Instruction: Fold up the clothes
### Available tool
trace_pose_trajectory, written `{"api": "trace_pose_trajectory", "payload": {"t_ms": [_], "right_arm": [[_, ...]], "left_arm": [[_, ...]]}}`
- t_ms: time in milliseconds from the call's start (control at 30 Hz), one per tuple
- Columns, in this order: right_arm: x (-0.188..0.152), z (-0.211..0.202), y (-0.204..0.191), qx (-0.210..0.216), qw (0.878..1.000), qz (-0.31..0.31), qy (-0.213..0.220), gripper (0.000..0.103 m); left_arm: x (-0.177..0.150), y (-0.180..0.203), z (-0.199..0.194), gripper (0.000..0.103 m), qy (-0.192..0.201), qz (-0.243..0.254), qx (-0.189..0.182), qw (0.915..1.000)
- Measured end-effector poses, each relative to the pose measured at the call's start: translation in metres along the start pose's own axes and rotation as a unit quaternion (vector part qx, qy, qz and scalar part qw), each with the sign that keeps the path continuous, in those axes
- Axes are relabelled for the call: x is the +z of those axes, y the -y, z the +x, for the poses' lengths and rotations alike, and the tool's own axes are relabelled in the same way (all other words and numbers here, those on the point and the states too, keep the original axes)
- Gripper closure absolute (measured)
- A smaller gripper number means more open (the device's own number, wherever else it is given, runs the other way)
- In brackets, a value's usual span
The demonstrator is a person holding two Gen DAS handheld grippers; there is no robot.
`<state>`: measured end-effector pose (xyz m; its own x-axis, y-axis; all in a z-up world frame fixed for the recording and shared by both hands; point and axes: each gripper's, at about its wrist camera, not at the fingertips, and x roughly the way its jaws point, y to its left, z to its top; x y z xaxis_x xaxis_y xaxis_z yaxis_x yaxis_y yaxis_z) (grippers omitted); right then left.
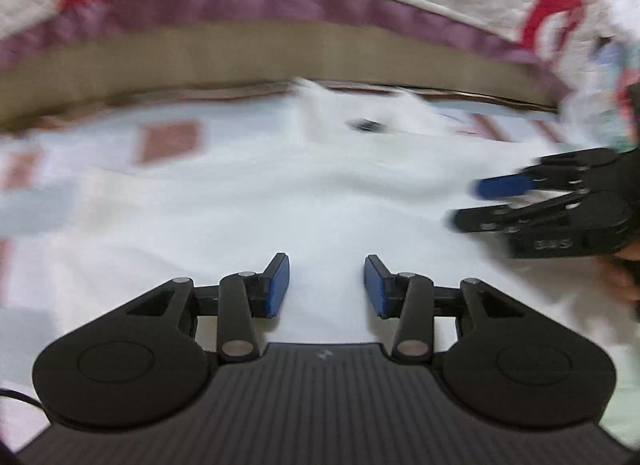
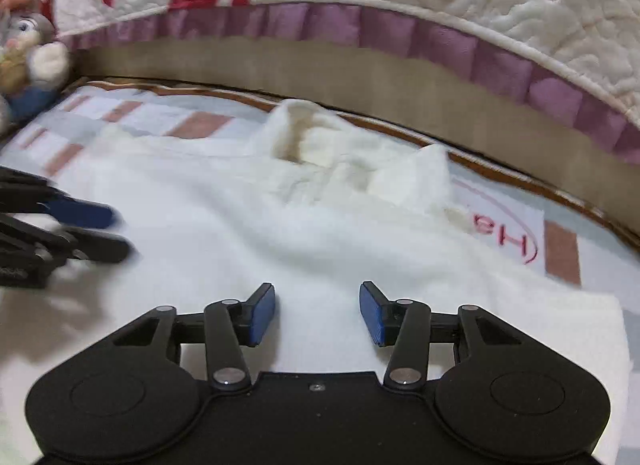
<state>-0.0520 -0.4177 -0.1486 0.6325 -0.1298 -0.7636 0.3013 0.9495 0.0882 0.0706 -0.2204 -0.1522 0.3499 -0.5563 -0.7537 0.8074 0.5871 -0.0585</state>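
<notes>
White garment lies spread on our checked sheet; left gripper and right gripper hover, jaws apart, holding nothing.

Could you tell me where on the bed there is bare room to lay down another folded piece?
Bare checked sheet lies between the white garment and the plush toy, and a smaller patch by the red lettering. The middle is crowded: garment, left gripper and right gripper.

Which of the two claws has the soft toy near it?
The left claw. In the right wrist view the soft toy sits at that same left edge, while the right claw is in the middle, over the white garment.
</notes>
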Motion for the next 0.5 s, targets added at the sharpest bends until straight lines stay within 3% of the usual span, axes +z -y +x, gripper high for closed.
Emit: {"api": "trace_pose_trajectory", "payload": {"t_ms": [100, 200, 300, 433, 500], "right_arm": [[0.012, 0.018, 0.011, -0.018, 1.0, 0.023, -0.002, 0.055], [0.023, 0.028, 0.007, -0.048, 0.999, -0.016, -0.004, 0.056], [0.028, 0.034, 0.008, -0.069, 0.996, -0.048, 0.001, 0.048], [0.028, 0.015, 0.036, -0.082, 0.996, 0.037, 0.021, 0.047], [0.02, -0.009, 0.055, -0.12, 0.988, 0.092, 0.03, 0.046]], "left_arm": [[0.006, -0.023, 0.003, 0.062, 0.001, -0.037, -0.012, 0.9992], [0.009, -0.032, 0.012, 0.062, -0.002, -0.027, 0.025, 0.9993], [0.012, -0.042, 0.022, 0.061, -0.005, -0.023, 0.06, 0.9979], [0.01, -0.049, 0.009, 0.063, 0.001, -0.048, 0.068, 0.9965], [0.011, -0.036, -0.012, 0.064, 0.042, -0.04, 0.064, 0.9962]]}}
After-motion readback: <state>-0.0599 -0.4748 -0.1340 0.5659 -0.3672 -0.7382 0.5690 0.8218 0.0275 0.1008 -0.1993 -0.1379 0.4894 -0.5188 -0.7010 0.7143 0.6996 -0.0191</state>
